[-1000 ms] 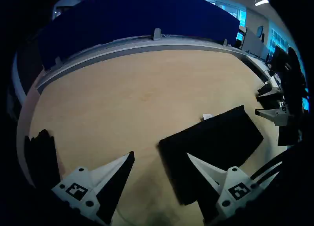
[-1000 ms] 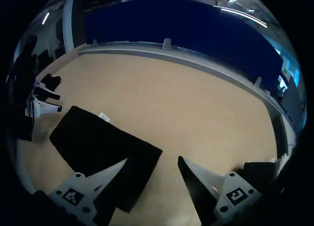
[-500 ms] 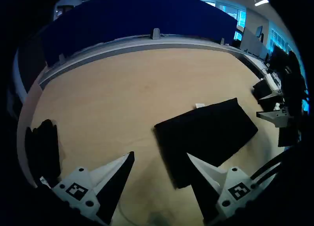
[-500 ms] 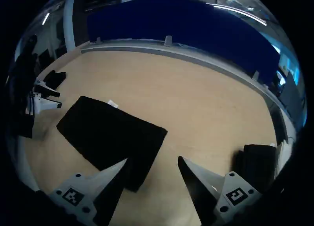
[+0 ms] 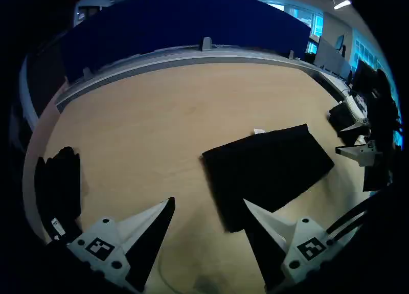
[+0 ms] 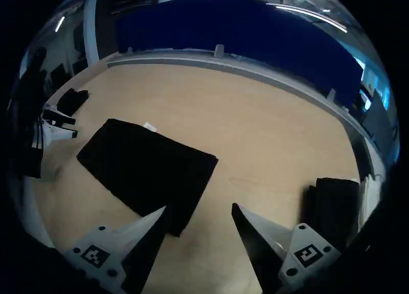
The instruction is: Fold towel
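A black towel [image 5: 266, 166] lies flat on the wooden table [image 5: 168, 115], folded into a rectangle with a small white tag [image 5: 258, 131] at its far edge. My left gripper [image 5: 208, 202] is open just above the table, its right finger over the towel's near corner. In the right gripper view the same towel [image 6: 148, 166] lies to the left, and my right gripper [image 6: 199, 208] is open with its left finger over the towel's near edge. Neither gripper holds anything. Each gripper also shows far off in the other's view: the right gripper [image 5: 347, 139] and the left gripper [image 6: 71, 126].
A stack of dark folded cloth [image 5: 59, 184] sits at the table's left edge, and another stack [image 6: 335, 202] at the right. A blue partition [image 5: 179, 23] runs along the table's far edge. Bare wood lies beyond the towel.
Both grippers have drawn back from the towel, which now lies farther from the fingers. The dark stacks at both sides have come more into view.
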